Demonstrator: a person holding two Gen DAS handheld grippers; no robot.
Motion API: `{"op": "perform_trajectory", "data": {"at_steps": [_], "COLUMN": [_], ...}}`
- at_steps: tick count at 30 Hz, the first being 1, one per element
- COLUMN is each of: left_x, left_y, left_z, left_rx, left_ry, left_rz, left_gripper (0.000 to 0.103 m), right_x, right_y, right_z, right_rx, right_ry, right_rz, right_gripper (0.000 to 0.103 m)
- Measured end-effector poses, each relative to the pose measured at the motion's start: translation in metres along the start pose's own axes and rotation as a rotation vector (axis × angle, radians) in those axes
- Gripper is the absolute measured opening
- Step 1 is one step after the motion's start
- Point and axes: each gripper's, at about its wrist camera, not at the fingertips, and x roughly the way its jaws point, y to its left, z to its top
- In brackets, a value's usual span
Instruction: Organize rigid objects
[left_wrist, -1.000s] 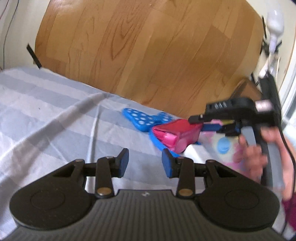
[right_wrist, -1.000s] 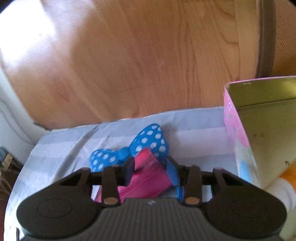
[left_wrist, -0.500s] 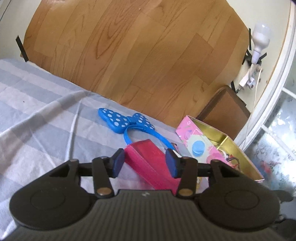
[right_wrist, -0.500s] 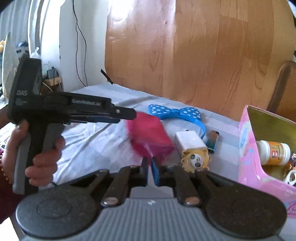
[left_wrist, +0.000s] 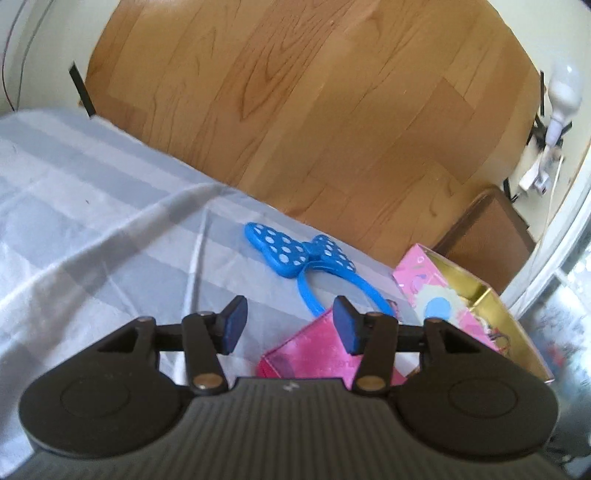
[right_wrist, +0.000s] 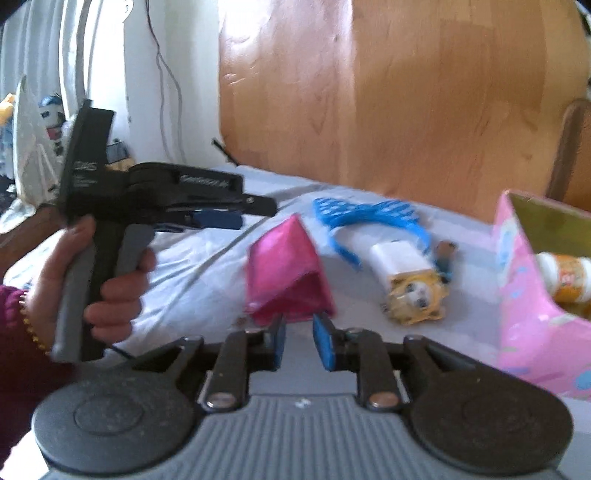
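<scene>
The right gripper has its blue-padded jaws a little apart and opening, just short of the pink pouch, with nothing between them. The pouch lies on the striped grey sheet, glossy and folded into a tent shape; its near edge is blurred. The left gripper, held in a hand, is also opening, its jaws apart above the sheet, and its body hides the pouch's near half in the left wrist view. Beyond lie a blue dotted bow headband of hard plastic, a white block with a yellow cartoon face, and a small brown-and-blue item too blurred to name. At the right stands an open pink tin with a gold lining, cut off by the frame, with an orange-labelled bottle inside.
</scene>
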Motion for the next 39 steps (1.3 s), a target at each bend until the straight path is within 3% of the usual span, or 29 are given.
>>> {"op": "perform_trajectory", "data": {"at_steps": [7, 9, 11, 15, 20, 25, 33, 39], "left_x": [0.010, 0.010, 0.007, 0.000, -0.027, -0.037, -0.049, -0.025], "left_y": [-0.019, -0.018, -0.020, -0.043, -0.088, -0.111, -0.158, -0.200], "left_z": [-0.011, -0.014, -0.018, -0.037, -0.076, -0.091, -0.056, -0.036], "left_rx": [0.129, 0.139, 0.142, 0.204, 0.350, 0.353, 0.400, 0.460], "left_ry": [0.063, 0.095, 0.114, 0.185, 0.184, 0.216, 0.090, 0.043], "left_rz": [-0.060, -0.074, -0.091, -0.176, -0.212, -0.242, -0.306, -0.322], "left_gripper": [0.051, 0.032, 0.028, 0.023, 0.023, 0.023, 0.023, 0.024], "right_x": [0.032, 0.045, 0.047, 0.020, -0.028, -0.066, -0.118, -0.131], "right_y": [-0.010, -0.018, -0.032, -0.057, -0.074, -0.073, -0.068, -0.094], "right_z": [0.018, 0.019, 0.017, 0.005, -0.028, -0.050, -0.030, -0.005], "right_rx": [0.134, 0.205, 0.278, 0.335, 0.343, 0.355, 0.266, 0.229], "right_ry": [0.019, 0.048, 0.066, 0.050, 0.047, -0.001, -0.203, -0.297], "right_rz": [0.065, 0.090, 0.068, 0.067, 0.048, 0.009, -0.095, -0.157], "right_gripper": [0.032, 0.028, 0.023, 0.022, 0.025, 0.026, 0.025, 0.025]}}
